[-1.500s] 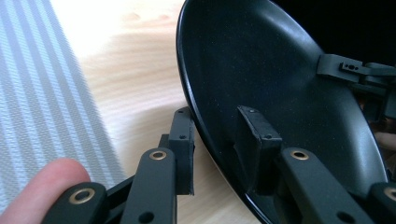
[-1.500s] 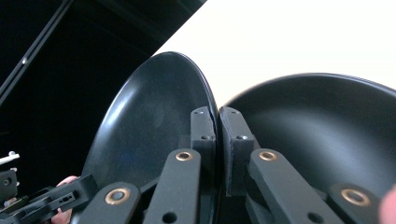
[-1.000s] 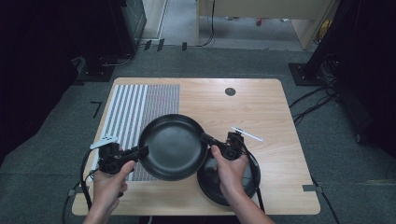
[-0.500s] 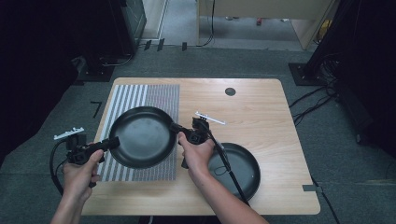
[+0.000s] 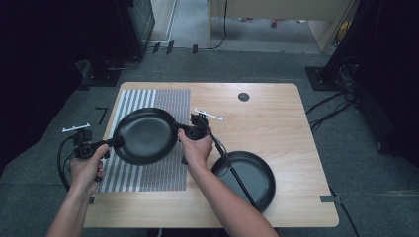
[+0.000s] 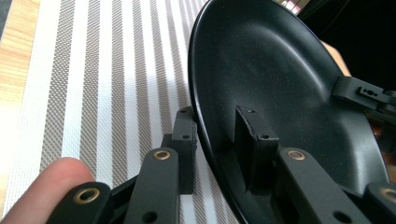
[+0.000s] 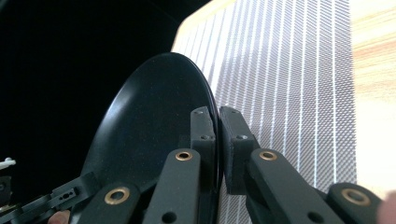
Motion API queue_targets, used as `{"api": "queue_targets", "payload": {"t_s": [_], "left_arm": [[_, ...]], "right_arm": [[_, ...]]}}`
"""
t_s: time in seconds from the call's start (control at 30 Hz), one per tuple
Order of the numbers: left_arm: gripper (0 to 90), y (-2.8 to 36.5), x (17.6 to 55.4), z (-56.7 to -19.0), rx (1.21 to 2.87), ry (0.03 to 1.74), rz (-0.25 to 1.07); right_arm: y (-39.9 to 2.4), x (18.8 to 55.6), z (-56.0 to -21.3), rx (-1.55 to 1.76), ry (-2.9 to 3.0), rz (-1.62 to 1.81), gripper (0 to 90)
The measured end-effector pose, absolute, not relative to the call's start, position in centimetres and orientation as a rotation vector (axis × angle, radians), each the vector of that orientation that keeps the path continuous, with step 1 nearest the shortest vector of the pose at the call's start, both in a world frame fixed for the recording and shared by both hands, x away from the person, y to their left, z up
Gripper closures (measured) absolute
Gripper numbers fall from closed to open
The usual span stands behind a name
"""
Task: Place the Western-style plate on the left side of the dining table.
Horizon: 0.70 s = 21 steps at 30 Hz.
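Observation:
A black plate [image 5: 146, 134] hangs over the striped mat [image 5: 163, 175], held between both grippers. My left gripper [image 5: 114, 142] is shut on its left rim, and my right gripper [image 5: 181, 130] is shut on its right rim. In the left gripper view the plate [image 6: 280, 93] stands edge-on with one pad inside the rim and one outside. In the right gripper view both pads pinch the plate's [image 7: 154, 121] thin rim above the mat [image 7: 299, 93]. A second black plate [image 5: 247, 177] lies on the wooden table [image 5: 276, 118] at the front right.
A small round dark hole [image 5: 243, 97] sits near the table's far edge. The right gripper's cable [image 5: 232, 170] trails across the second plate. Dark equipment and cables stand on the floor around the table.
Both grippers have carried the plate leftward, from above the second plate to over the striped mat. The second plate is now uncovered at the front right.

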<state>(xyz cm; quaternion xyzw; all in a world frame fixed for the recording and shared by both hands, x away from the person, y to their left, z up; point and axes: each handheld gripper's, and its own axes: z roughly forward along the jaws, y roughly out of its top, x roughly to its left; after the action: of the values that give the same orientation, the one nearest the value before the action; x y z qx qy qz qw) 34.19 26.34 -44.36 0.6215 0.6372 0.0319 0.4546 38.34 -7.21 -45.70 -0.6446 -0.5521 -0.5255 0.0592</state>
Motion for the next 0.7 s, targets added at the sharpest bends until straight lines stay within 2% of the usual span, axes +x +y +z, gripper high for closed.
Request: {"api": "queue_targets", "payload": {"t_s": [0.37,0.7], "left_arm": [[70.8,27.1,38.4,-47.1,1.491,1.664,0.069],[70.5,26.9,40.6,-49.5,1.478,1.734,0.062]], "right_arm": [[-5.6,41.7,-48.2,-2.019,-1.668,-1.579,85.5],[-4.9,43.9,-50.8,-2.073,-1.667,-1.559,85.1]]}}
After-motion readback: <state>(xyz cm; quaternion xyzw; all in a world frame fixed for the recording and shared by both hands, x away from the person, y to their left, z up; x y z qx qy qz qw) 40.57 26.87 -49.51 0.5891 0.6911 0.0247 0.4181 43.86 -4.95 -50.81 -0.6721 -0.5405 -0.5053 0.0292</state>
